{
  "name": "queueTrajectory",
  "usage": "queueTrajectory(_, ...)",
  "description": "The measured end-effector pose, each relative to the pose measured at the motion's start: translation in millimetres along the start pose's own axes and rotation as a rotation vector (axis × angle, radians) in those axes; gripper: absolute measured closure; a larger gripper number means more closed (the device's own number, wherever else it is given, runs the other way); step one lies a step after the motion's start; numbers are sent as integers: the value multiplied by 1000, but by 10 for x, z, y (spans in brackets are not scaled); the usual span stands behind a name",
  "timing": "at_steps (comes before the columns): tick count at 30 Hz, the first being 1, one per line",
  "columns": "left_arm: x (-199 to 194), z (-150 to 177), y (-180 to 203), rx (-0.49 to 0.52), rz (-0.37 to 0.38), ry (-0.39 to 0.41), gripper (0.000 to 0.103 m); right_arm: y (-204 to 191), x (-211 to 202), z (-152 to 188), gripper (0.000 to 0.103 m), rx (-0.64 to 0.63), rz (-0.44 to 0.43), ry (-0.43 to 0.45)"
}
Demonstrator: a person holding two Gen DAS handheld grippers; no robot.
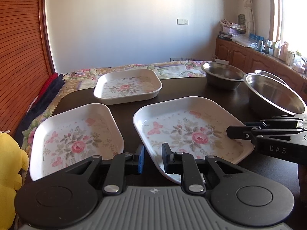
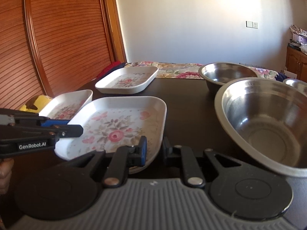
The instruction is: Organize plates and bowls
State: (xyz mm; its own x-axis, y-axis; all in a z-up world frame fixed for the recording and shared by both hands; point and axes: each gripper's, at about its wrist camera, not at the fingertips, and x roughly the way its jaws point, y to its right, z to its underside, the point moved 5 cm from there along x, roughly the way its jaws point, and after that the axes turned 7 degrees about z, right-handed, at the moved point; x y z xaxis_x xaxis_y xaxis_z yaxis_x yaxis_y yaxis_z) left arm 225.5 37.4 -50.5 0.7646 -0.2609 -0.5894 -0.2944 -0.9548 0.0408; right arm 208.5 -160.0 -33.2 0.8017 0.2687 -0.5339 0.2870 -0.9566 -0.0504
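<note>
Three white floral plates lie on the dark table [image 1: 182, 90]: a near plate [image 1: 191, 134] [image 2: 119, 126], a left plate [image 1: 76, 140] [image 2: 67, 107] and a far plate [image 1: 127, 85] [image 2: 127, 80]. My left gripper [image 1: 153, 158] [image 2: 73, 126] is shut on the near plate's near-left rim. My right gripper [image 2: 155, 149] [image 1: 238, 128] is shut on the same plate's right rim. Three steel bowls stand to the right: a big near bowl [image 1: 274, 95] [image 2: 268, 124], a far bowl [image 1: 222, 74] [image 2: 226, 74] and a third bowl [image 1: 268, 74] [image 2: 297, 83] mostly hidden behind the big one.
A yellow plush toy [image 1: 9, 172] sits off the table's left edge. A floral cloth [image 1: 172, 67] covers the surface beyond the table. A slatted wooden door [image 1: 19, 57] stands on the left, and a cluttered wooden cabinet [image 1: 259, 57] on the right.
</note>
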Motion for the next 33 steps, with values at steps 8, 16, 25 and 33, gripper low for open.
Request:
queueTrajectory(8,-269,117,125,-8,23,27,82,22,-245,122,85,20,-13,16)
queueTrajectory(16,-501,344,175,-11,25,26,82,-95,-460,287,85,25,-27,17)
queueTrajectory(25,-672,543,143,-26,18,24,82,-234,-602,470,85,38,-46,10)
queueTrajectory(33,-683,637,142,-25,11,16,82,-267,-681,528,84,42,-52,7)
